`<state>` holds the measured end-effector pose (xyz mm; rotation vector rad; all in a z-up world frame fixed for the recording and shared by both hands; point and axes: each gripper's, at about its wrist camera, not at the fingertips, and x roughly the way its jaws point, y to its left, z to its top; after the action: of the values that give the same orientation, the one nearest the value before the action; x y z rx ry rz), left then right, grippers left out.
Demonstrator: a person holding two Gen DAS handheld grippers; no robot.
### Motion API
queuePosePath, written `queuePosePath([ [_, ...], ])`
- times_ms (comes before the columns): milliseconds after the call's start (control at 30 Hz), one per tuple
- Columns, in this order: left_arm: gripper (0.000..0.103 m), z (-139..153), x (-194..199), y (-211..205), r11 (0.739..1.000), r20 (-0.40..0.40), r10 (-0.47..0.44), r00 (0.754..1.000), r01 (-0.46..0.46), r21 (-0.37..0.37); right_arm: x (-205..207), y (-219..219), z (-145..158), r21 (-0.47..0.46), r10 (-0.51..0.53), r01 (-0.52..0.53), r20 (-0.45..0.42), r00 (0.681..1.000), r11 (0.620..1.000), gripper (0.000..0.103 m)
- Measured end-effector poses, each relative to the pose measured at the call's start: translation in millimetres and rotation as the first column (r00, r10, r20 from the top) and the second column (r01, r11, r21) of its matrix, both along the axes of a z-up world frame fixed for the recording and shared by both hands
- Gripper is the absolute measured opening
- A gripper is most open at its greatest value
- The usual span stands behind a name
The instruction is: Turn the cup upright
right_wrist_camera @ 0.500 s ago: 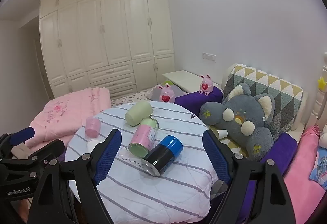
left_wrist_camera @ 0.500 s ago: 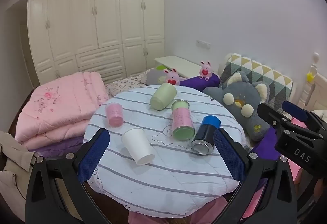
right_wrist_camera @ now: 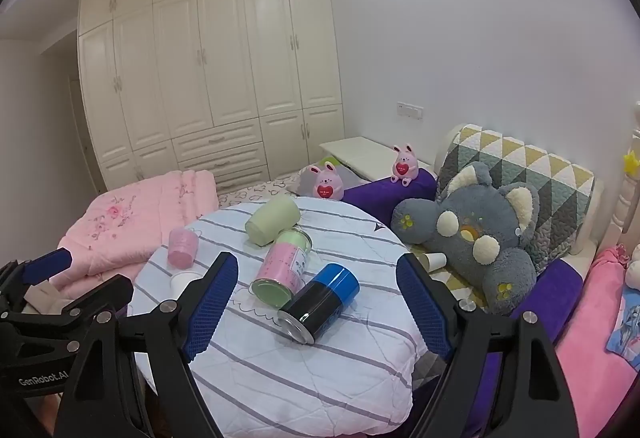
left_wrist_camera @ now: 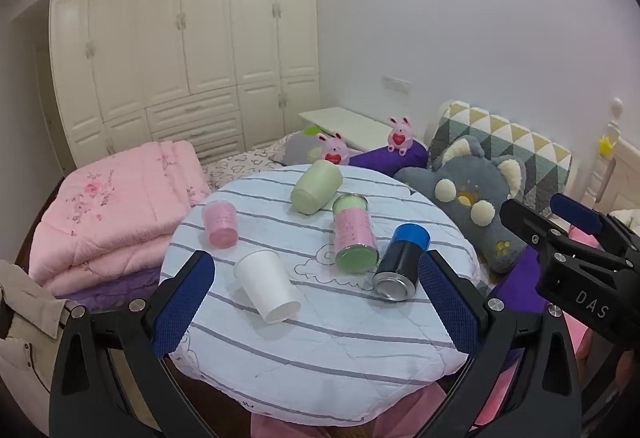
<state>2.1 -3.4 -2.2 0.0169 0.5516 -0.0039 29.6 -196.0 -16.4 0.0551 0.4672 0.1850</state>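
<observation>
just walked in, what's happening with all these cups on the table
A person holds a gripper in each hand over a round table with a striped cover. Both the left gripper and the right gripper are open and hold nothing. Five containers lie on their sides: a white cup, a pink cup, a green cup, a pink-and-green jar and a blue-capped can. None is upright yet. The left gripper faces the white cup, the right the can.
</observation>
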Motion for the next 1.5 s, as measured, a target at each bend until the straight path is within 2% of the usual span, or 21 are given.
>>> queuePosePath([
  [1500, 0.103, -4.2, 4.3, -3.0, 1.0, 0.001, -0.012, 1.0, 0.012, -0.003, 1.1, 4.0, -9.6, -0.009, 0.009, -0.009, -0.015, 1.0, 1.0, 0.083],
])
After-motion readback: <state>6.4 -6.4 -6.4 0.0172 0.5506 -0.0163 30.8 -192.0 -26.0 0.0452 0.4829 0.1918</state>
